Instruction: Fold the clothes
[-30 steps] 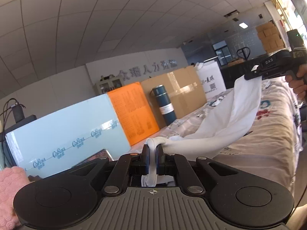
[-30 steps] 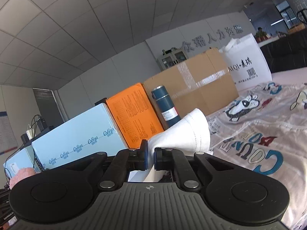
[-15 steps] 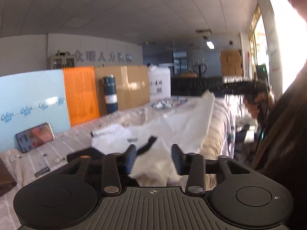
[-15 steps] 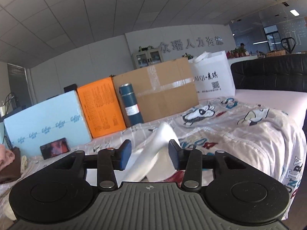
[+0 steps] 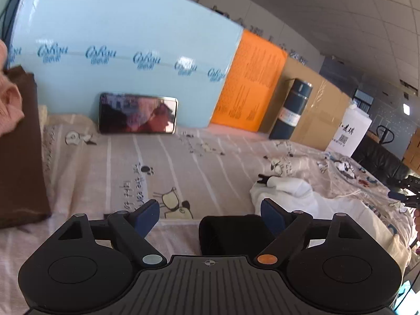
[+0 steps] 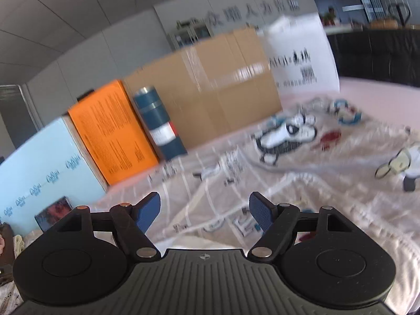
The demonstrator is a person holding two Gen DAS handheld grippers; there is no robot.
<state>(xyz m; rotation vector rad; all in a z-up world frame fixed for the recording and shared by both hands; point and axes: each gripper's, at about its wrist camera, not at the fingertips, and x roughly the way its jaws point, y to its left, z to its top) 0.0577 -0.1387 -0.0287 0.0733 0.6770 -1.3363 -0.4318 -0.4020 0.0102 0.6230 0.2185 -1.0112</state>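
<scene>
The white garment (image 5: pixel 294 199) lies crumpled on the bed (image 5: pixel 183 162), toward its near edge. It looks light, limp and slippery; better pinched at a hem or corner. Both the left hand-held gripper (image 5: pixel 210 215) and the right hand-held gripper (image 6: pixel 204 211) are opening, nothing between their jaws.

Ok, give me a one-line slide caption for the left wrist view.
Left gripper, jaws opening and empty, above the cartoon-print bedsheet, with the white garment lying crumpled to its right.
</scene>
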